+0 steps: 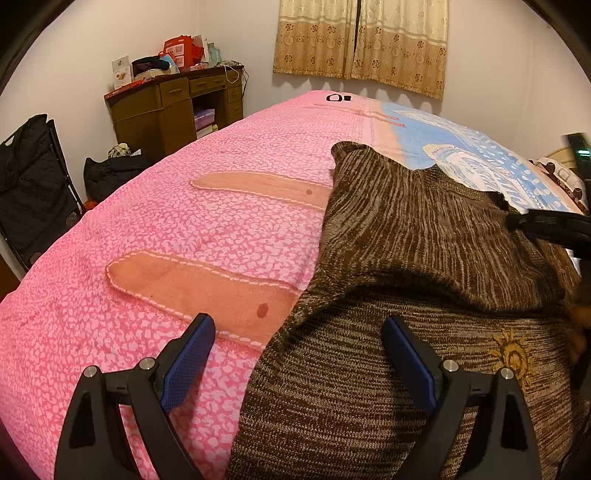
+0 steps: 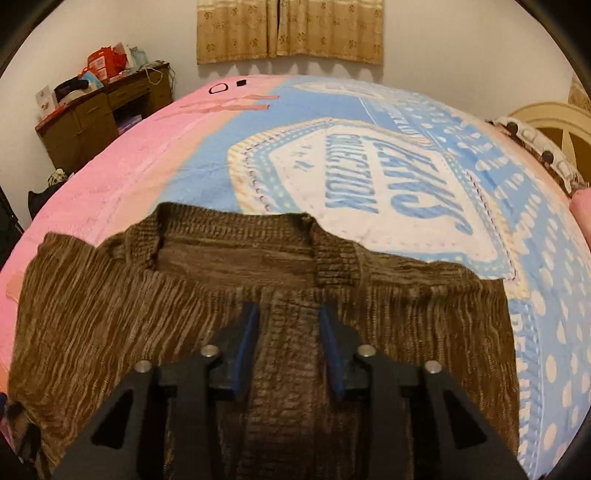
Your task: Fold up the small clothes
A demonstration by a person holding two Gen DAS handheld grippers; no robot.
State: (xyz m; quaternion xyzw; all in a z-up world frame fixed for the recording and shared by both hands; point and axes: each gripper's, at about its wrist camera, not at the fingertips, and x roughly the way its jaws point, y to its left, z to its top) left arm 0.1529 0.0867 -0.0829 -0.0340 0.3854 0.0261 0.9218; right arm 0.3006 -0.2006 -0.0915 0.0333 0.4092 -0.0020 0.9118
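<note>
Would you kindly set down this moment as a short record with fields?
surface: bed with a pink and blue blanket
garment: brown knit sweater, partly folded, collar toward the curtains
left hand-held gripper: open, over the sweater's left edge, holding nothing
right hand-held gripper: jaws apart over the sweater below the collar, no fabric pinched
background: wooden desk, cluttered on top

Brown sweater [image 1: 388,266]: coarse marled knit, ribbed at the collar [image 2: 236,236], matt all over. Blanket [image 1: 184,236] under it reads soft, fleecy cloth, printed pink and blue. Left gripper [image 1: 299,354]: matt black plastic, textured blue pads [image 1: 186,363], shiny metal pins. Desk [image 1: 177,107] is dark varnished wood; curtain [image 1: 360,40] thin patterned cloth.
</note>
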